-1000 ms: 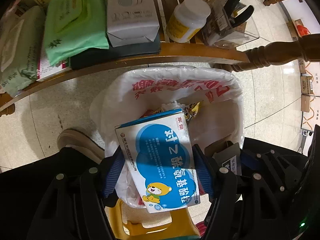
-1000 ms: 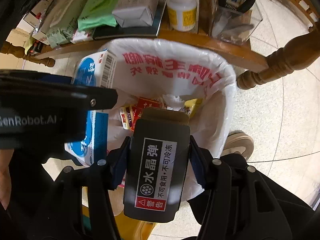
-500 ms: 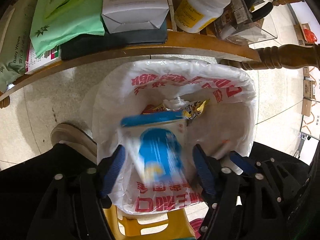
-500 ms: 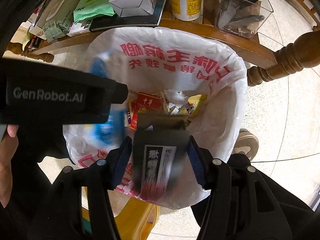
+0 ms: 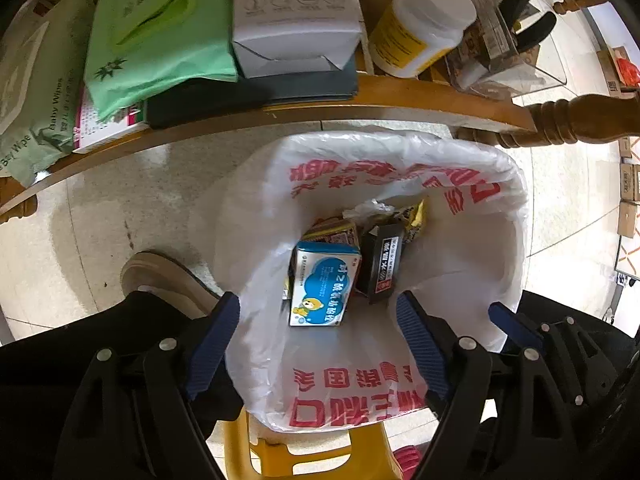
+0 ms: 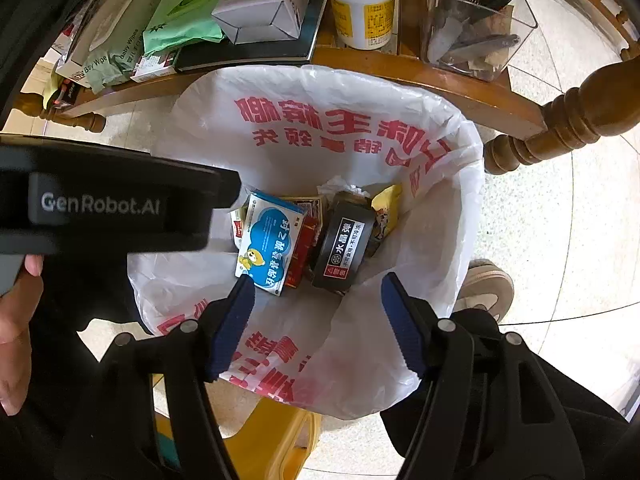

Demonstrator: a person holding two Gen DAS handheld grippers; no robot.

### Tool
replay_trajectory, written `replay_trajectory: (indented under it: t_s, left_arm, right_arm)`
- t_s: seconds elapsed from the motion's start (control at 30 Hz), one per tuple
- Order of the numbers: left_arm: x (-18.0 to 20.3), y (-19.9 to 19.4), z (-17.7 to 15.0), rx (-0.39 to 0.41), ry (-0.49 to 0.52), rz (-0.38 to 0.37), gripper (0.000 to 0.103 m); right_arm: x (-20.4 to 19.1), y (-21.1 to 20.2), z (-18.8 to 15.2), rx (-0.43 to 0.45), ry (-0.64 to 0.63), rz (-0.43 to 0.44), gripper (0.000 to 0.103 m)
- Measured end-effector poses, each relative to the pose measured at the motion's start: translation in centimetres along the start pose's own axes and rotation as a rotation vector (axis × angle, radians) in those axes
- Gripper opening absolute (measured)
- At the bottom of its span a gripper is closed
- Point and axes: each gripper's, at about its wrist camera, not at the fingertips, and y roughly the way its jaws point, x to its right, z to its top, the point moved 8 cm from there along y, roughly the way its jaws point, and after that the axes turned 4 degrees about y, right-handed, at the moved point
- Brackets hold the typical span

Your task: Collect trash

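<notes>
Both grippers, left gripper (image 5: pixel 318 340) and right gripper (image 6: pixel 318 324), have just opened, empty; below them blue box (image 5: pixel 323 288) and black box (image 6: pixel 343 250) (light, stiff card) suit flat-side grips.

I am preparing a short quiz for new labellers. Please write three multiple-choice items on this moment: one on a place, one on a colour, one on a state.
1. Where does the blue and white box lie?
A. on the wooden table
B. inside the bag-lined bin
C. on the floor

2. What colour is the print on the bin bag?
A. red
B. green
C. black

3. How is the right gripper?
A. shut on the black box
B. shut on the bag
C. open, holding nothing

Answers: 1 B, it rests among the rubbish at the bag's bottom. 2 A, red characters run around the white plastic. 3 C, its jaws have just been opening; the black box lies below in the bin.
</notes>
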Motion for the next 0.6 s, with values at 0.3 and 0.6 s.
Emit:
replay_trajectory:
  t_s: [0.3,0.6]
  left_arm:
    - [-0.9,-1.2,-1.0,0.040,-0.020,0.015,0.080]
    - [-1.9,-4.0,-3.9,0.120,-0.013,0.096,0.082]
  right_arm:
    - [0.9,-1.0,-0.4,0.030,0.029,-0.037,0.065]
    - [1.9,-4.4,-1.5,0.121,0.075,-0.078,0.079]
